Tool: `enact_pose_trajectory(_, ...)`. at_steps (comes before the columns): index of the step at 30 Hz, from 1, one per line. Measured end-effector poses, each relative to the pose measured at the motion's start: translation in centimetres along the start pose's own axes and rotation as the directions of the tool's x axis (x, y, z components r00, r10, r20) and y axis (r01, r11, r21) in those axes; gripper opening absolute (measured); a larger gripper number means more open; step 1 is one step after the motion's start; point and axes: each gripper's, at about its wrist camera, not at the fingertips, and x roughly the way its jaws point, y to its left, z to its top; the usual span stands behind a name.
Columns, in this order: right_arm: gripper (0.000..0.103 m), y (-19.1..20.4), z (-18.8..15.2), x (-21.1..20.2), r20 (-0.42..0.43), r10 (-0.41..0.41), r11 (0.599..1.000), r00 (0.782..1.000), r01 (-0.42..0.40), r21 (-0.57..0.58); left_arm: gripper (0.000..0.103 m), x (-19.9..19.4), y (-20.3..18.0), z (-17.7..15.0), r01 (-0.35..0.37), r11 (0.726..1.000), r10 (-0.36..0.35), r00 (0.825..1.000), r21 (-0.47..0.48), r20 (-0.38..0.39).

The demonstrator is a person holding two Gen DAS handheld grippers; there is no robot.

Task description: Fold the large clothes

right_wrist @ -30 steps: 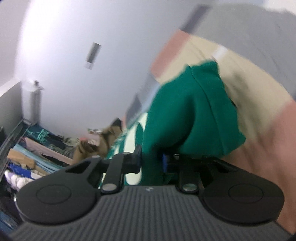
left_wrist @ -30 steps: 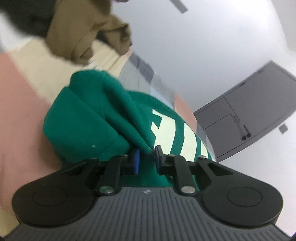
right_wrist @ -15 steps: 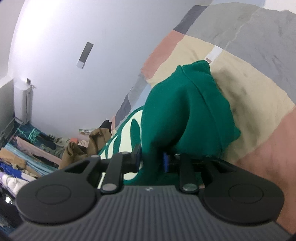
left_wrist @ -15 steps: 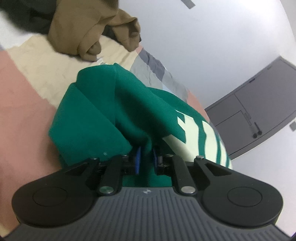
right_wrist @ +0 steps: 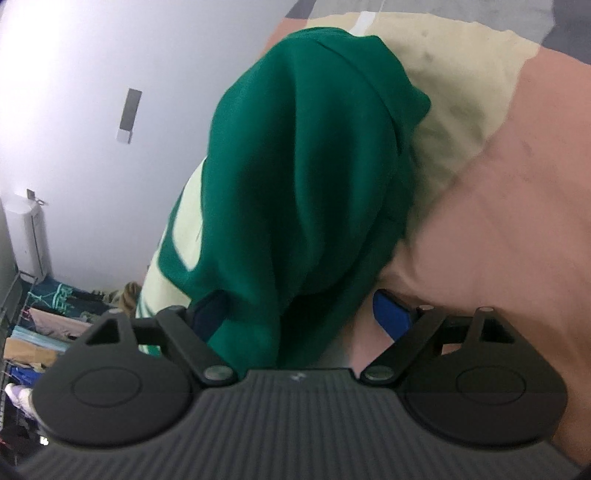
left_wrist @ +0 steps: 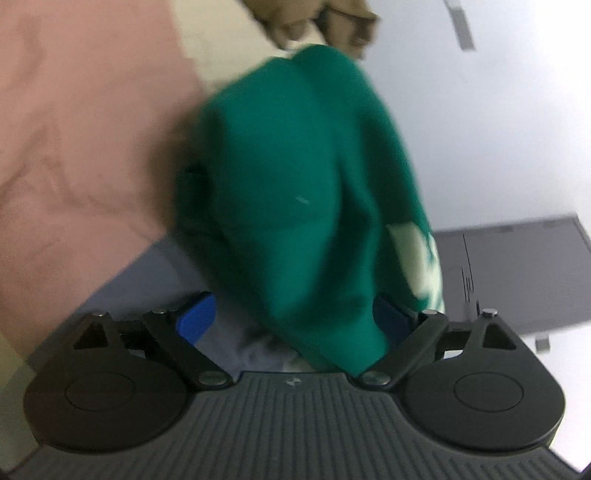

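Your left gripper (left_wrist: 295, 321) has its fingers (left_wrist: 195, 319) spread wide; they have just been opening, and a fold of the green top (left_wrist: 295, 177) lies loose between them, nearer the right finger, with neither blue pad pressing it. The view here is blurred. Your right gripper (right_wrist: 303, 314) is the same: fingers (right_wrist: 391, 314) just opened and spread, the green top (right_wrist: 303, 192) bunched between them on the left finger's side, the right pad clear of the cloth. It is hard to say whether the left pad touches the fabric.

The top lies heaped on the bed cover (left_wrist: 81, 129), a patchwork of pink, cream and blue-grey panels; in the right view the cover (right_wrist: 498, 206) shows pink and cream beside the heap. Pale cream lettering shows on the top's far side in both views.

Beyond the top, in the left view, a tan garment (left_wrist: 325, 22) lies at the far edge of the bed, with a grey door (left_wrist: 517, 273) in the white wall to the right. In the right view a rack of clothes (right_wrist: 48, 321) stands far off at the left
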Motion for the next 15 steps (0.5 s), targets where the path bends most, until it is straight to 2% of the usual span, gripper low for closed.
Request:
enact_pose_trajectory(3,0.094,-0.4,0.1,1.0,0.042,0.007,1.000,0.999,-0.007,0.010,0.095,0.6,1.2,0.3,0.022,0.998,-0.022,1.000,-0.058,0.012)
enact_pose_trajectory(7,0.096,0.0,-0.1,2.3,0.097,0.020,1.000,0.995,-0.020,0.004,0.097,0.8,1.2,0.1,0.064,0.996,-0.062,0.997,-0.064,0.035)
enact_pose_trajectory(12,0.096,0.9,0.5,2.9,0.127,0.149,0.988,0.981,-0.144,-0.052,0.100,0.8,1.2,0.3,0.144,0.987,-0.139,0.988,-0.065,0.066)
enact_pose_trajectory(15,0.092,1.0,0.4,3.7,0.105,0.096,0.994,0.990,-0.089,-0.068,0.102,0.7,0.9,0.3,0.189,0.979,-0.183,0.979,-0.079,0.086)
